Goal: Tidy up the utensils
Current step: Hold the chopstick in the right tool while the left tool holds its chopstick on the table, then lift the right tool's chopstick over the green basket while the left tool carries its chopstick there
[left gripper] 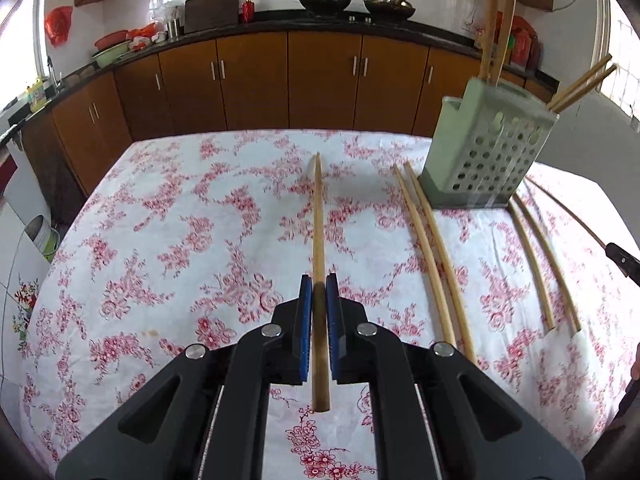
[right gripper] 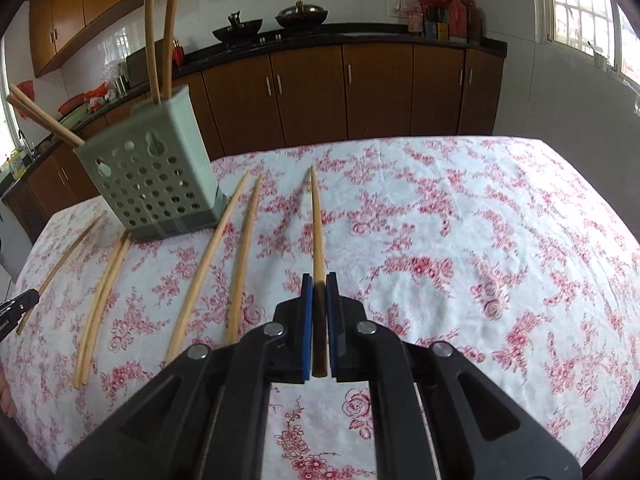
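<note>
My left gripper is shut on a wooden chopstick that points away over the floral tablecloth. In the same way, my right gripper is shut on another chopstick. A pale green perforated utensil holder stands on the table, right of the left gripper and left of the right gripper. It holds several chopsticks. Loose chopsticks lie beside the holder, a pair on one side and a pair on the other. The right wrist view shows two single ones.
The table wears a white cloth with red flowers. Brown kitchen cabinets with a dark counter, woks and bottles run behind it. The right gripper's black tip shows at the left view's edge, the left one's tip in the right view.
</note>
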`<state>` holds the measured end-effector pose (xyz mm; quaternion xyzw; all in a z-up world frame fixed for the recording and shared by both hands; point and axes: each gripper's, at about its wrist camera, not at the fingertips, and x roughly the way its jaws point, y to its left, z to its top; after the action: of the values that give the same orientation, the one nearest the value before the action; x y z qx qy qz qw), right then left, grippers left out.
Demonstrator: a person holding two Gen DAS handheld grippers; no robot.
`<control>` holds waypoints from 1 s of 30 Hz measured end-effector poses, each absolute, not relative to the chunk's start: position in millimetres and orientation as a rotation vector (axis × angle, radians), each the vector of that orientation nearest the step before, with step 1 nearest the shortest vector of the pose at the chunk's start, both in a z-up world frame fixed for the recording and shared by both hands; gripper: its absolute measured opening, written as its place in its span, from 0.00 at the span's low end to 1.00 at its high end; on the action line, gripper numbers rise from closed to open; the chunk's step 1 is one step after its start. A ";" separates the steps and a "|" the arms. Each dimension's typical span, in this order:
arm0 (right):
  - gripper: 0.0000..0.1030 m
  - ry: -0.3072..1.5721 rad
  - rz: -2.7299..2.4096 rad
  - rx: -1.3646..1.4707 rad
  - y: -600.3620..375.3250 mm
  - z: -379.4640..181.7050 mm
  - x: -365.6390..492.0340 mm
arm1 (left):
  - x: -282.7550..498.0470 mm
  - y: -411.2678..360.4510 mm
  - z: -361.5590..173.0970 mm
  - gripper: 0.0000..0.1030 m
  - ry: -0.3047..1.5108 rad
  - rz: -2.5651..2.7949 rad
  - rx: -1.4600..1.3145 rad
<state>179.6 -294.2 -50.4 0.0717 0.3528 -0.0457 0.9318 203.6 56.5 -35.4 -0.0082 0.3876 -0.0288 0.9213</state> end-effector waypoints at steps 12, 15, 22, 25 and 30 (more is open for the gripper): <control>0.07 0.476 -0.072 0.175 -303.6 30.3 160.9 | 192.3 71.0 60.3 0.07 0.552 -0.086 -0.174; 0.07 0.460 -0.071 0.181 -304.8 35.0 159.6 | 191.7 69.7 67.1 0.07 0.532 -0.086 -0.176; 0.07 0.457 -0.076 0.175 -304.1 36.2 162.3 | 194.1 67.1 67.4 0.07 0.529 -0.079 -0.163; 0.07 0.449 -0.073 0.172 -303.0 42.2 162.6 | 191.6 65.8 74.1 0.07 0.527 -0.095 -0.164; 0.07 0.399 -0.042 0.185 -303.9 79.5 152.3 | 179.3 56.5 96.5 0.07 0.510 -0.177 -0.160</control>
<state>152.3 -303.9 79.5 0.0916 0.1977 -0.0207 0.9758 179.3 56.5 96.5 -0.0788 0.2518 -0.0873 0.9606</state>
